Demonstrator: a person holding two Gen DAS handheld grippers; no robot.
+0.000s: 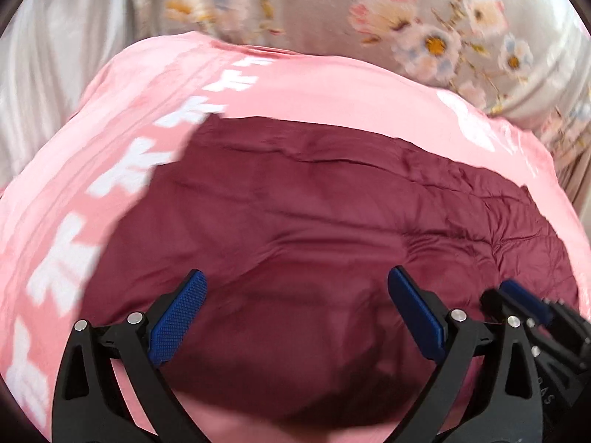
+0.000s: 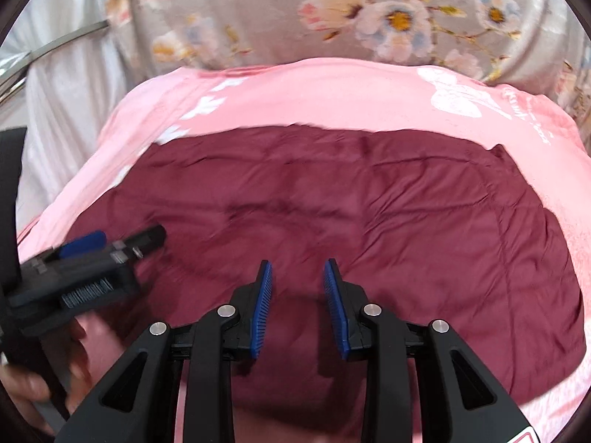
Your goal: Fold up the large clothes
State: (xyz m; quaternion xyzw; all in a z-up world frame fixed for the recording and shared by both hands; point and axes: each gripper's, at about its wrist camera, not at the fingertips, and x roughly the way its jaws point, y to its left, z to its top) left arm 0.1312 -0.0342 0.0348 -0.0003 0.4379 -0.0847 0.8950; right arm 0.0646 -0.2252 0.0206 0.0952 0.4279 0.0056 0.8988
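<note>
While the maroon quilted garment (image 1: 314,229) is lying spread on a pink printed sheet (image 1: 92,140) over floral bedding (image 2: 258,11), the left gripper (image 1: 295,291) and right gripper (image 2: 298,275) are hovering released, gripping nothing.

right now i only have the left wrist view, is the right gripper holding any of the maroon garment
Observer: No. The right gripper is open, pads slightly apart with nothing between them, above the maroon garment.
Operator: whats beside my left gripper on that side
Observer: A bare hand shows below the left gripper, blurred.
Operator: anything further back
Observer: A thin metal rod crosses the pale sheet at upper left.
</note>
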